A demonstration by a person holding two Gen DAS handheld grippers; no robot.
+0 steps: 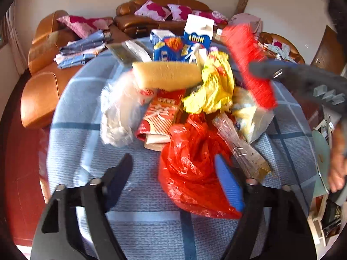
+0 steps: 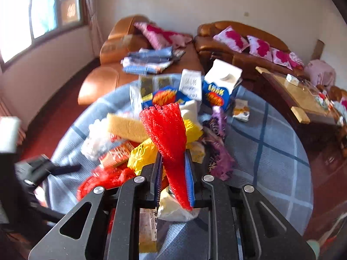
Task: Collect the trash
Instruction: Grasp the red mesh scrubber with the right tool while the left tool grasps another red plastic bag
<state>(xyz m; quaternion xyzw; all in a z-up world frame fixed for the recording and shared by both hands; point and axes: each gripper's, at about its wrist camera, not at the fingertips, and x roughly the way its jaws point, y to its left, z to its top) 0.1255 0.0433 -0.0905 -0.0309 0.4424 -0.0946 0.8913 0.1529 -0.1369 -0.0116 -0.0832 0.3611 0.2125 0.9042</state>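
Note:
A heap of trash lies on a round table under a blue checked cloth (image 1: 86, 130). My left gripper (image 1: 173, 173) hovers low over the near side with its jaws apart. A crumpled red plastic bag (image 1: 190, 162) lies between them against the blue right pad (image 1: 227, 184); the left finger stands clear of it. My right gripper (image 2: 173, 166) is shut on a red foam mesh sleeve (image 2: 167, 134), held up over the heap. In the left wrist view the sleeve (image 1: 249, 65) hangs at the upper right. Below it lie a yellow sponge (image 1: 167, 75) and a yellow bag (image 1: 212, 86).
Blue and white milk cartons (image 1: 197, 34) stand at the heap's far side, with a clear bag (image 1: 117, 112), a red printed packet (image 1: 160, 117) and a purple wrapper (image 2: 219, 151). Brown leather sofas (image 2: 108, 80) with cushions ring the table. A person's hand (image 1: 338, 162) shows at the right.

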